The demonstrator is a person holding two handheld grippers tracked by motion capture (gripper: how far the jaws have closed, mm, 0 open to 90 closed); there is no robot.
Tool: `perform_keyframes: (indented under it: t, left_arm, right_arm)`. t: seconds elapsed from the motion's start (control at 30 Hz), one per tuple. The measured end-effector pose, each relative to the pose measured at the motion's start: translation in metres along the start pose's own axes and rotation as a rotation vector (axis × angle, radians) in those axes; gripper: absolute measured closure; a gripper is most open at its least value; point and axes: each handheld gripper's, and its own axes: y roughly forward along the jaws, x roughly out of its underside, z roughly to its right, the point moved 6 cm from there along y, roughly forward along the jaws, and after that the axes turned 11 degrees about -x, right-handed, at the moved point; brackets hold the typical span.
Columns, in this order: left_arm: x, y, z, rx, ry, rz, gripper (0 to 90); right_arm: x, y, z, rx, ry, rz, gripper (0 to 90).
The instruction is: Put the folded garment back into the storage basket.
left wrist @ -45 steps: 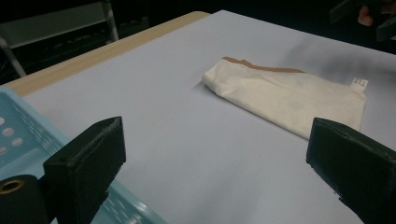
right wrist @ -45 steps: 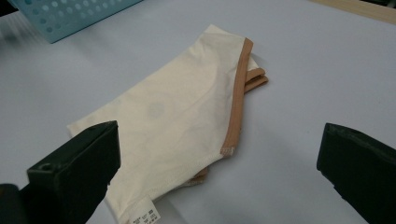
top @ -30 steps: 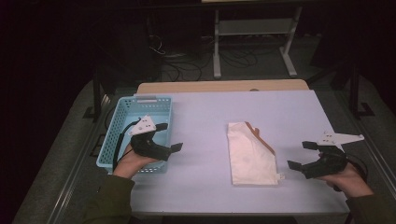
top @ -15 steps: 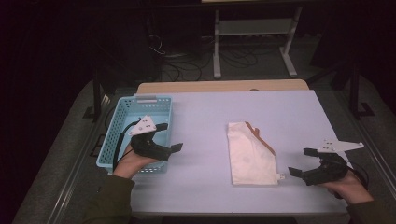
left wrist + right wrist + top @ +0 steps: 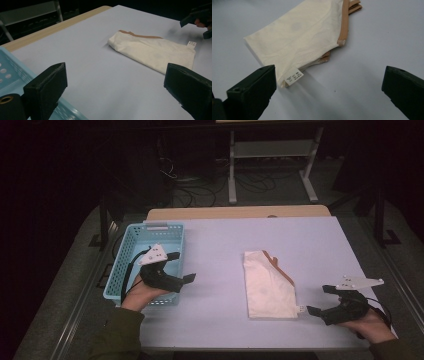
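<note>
A folded cream cloth (image 5: 267, 285) with a tan trim lies flat on the pale blue table, right of centre. My right gripper (image 5: 320, 299) hovers open just off the cloth's near right corner. In the right gripper view the cloth (image 5: 304, 35) and its small white label (image 5: 293, 77) sit just ahead of the left jaw, with nothing between the jaws of that gripper (image 5: 329, 92). My left gripper (image 5: 182, 266) is open over the right rim of a blue basket (image 5: 125, 265), well to the left of the cloth (image 5: 152, 50).
The blue basket (image 5: 10, 72) stands at the table's left edge. A wooden strip (image 5: 240, 212) runs along the far edge, with a metal rack and cables on the dark floor behind. Bare tabletop (image 5: 220, 270) separates the basket from the cloth.
My right gripper has drawn back toward the table's near edge, staying open. The left gripper and the cloth have barely moved.
</note>
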Motion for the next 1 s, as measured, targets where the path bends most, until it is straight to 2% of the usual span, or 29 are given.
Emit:
perform_keyframes:
  t: [0.6,1.0]
  left_arm:
    - [0.000,0.000,0.001,0.002,0.000,-0.002,3.9]
    - [0.000,0.000,0.001,0.004,-0.006,-0.007,3.9]
  right_arm:
    - [0.001,0.018,-0.013,-0.057,-0.021,-0.018,0.0]
    - [-0.003,0.029,-0.020,-0.076,-0.044,-0.031,0.0]
